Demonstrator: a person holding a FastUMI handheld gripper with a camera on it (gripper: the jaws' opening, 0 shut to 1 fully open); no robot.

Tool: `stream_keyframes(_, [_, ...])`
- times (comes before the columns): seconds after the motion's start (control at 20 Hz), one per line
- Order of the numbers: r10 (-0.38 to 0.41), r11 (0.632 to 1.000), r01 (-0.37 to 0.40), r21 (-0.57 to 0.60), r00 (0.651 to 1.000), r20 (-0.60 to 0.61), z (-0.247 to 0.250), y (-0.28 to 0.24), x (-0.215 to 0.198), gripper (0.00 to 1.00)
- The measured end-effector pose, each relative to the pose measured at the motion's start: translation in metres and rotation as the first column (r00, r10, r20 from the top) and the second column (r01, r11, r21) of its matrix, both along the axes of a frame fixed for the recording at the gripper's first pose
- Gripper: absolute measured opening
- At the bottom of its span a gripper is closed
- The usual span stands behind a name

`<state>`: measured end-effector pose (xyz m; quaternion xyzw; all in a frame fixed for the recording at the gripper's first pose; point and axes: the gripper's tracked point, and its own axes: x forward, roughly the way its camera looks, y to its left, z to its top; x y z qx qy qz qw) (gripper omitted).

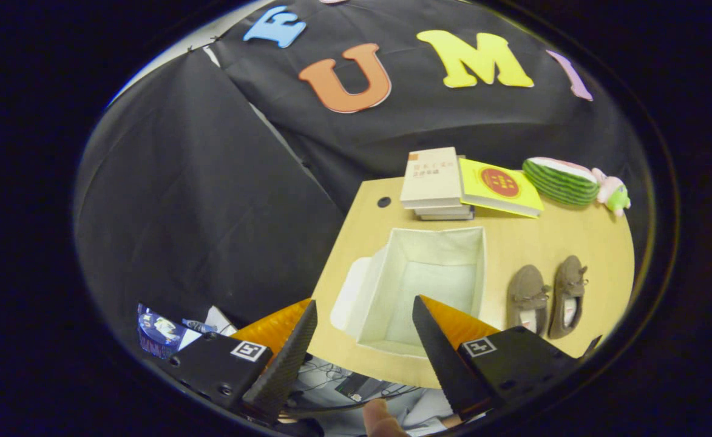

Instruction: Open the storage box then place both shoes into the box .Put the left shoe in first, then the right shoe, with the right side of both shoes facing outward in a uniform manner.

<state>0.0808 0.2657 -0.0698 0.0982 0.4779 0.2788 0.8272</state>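
box [419, 285] open-topped, shoes [547, 297] just beside

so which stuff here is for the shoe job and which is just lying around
For the job: storage box, open and empty; two shoes beside it; gripper, fingers apart, holding nothing.

Lying about: books, yellow book, watermelon toy, small plush.

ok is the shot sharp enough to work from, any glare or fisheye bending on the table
Gripper view: the storage box and shoes look sharp and evenly lit, no glare on the table; fisheye bends the table's edges; the open gripper holds nothing.
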Motion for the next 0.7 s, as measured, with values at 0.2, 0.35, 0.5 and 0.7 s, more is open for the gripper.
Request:
stream_keyframes(0.2, [-0.04,0.996,0.039,-0.079,0.999,-0.012,-0.03,-0.056,0.007,1.0])
stream_keyframes(0.35, [-0.068,0.989,0.061,-0.138,0.996,-0.05,-0.065,-0.097,0.012,1.0])
stream_keyframes(0.5, [-0.11,0.969,0.079,-0.235,0.987,-0.121,-0.108,-0.144,0.01,1.0])
stream_keyframes(0.7, [-0.117,0.945,0.059,-0.322,0.979,-0.166,-0.162,-0.187,0.015,1.0])
